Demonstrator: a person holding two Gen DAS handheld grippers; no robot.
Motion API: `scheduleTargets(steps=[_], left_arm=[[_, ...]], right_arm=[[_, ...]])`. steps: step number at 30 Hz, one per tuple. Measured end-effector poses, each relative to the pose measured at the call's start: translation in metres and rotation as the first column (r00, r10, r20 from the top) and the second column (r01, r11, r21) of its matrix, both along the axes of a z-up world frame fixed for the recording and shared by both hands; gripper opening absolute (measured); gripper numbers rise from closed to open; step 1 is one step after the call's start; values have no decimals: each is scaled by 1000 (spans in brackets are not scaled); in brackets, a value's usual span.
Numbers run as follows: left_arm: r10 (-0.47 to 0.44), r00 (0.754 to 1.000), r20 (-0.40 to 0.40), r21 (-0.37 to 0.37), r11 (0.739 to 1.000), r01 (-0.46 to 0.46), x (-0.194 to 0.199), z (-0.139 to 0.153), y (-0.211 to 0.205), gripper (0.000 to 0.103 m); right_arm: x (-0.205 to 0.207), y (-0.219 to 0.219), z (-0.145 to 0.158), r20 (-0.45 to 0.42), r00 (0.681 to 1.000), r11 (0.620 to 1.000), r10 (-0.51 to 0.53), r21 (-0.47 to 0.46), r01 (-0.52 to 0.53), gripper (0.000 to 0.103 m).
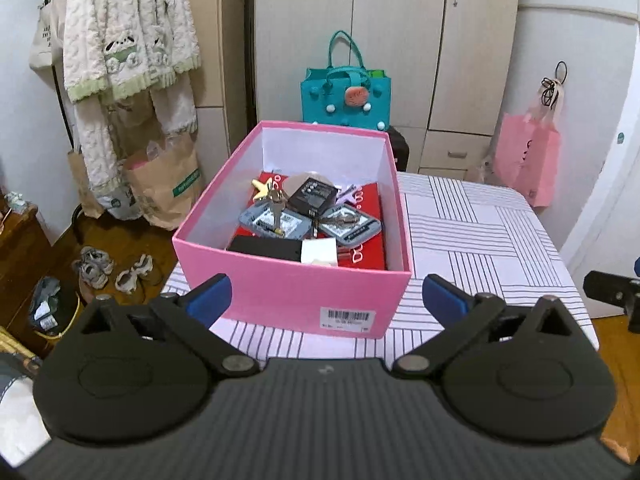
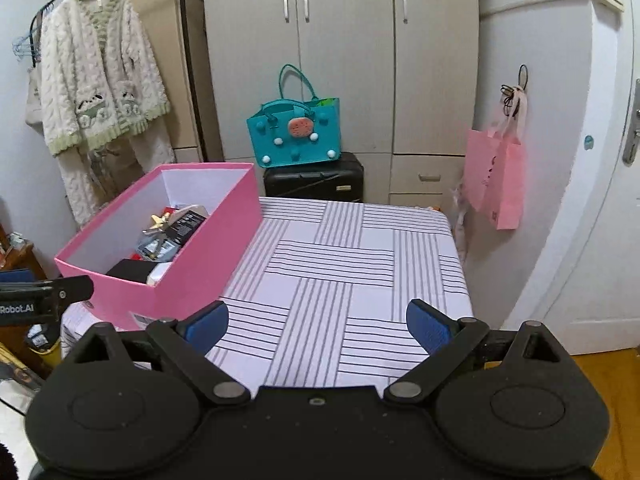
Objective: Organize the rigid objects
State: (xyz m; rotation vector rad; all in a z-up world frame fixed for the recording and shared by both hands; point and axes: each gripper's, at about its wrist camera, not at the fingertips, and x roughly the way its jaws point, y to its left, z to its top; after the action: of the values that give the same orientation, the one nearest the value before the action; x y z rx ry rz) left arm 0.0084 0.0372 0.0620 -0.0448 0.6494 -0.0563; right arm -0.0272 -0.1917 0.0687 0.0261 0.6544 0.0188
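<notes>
A pink box stands at the left of the striped table. Inside it lie a red flat box, a black case, two grey card holders, a dark packet and keys with a gold star. My left gripper stands open just in front of the box's near wall, nothing between its blue pads. In the right wrist view the pink box is at the left, and my right gripper stands open over bare tablecloth, empty.
A teal bag sits on a black suitcase behind the table, before a wardrobe. A pink paper bag hangs at the right. A robe hangs at the left; shoes and paper bags lie on the floor.
</notes>
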Motion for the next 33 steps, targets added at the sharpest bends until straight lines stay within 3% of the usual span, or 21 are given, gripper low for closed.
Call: scheduleTargets(steps=[8,15,27,33], left_arm=[[-9,999,50,66,998,6,-13,1,-14,103],[-31,998,51,36,999,29,-21,1,-15,103],[-13,998,64,106,994,6,-29,-7,-23,103],[-12,998,58,107,994,6,-30,-10,-24,103]], right_arm=[[-2,-3,-7,-11,1000,1000,-18,-5,18,98],[-9,2,-4,19,1000,999,-24,-25,24,98],[-13,5,-10,27,999,998,-47,-40,48,98],[-15,7,-9,35,999,998,-41,-48,42,98]])
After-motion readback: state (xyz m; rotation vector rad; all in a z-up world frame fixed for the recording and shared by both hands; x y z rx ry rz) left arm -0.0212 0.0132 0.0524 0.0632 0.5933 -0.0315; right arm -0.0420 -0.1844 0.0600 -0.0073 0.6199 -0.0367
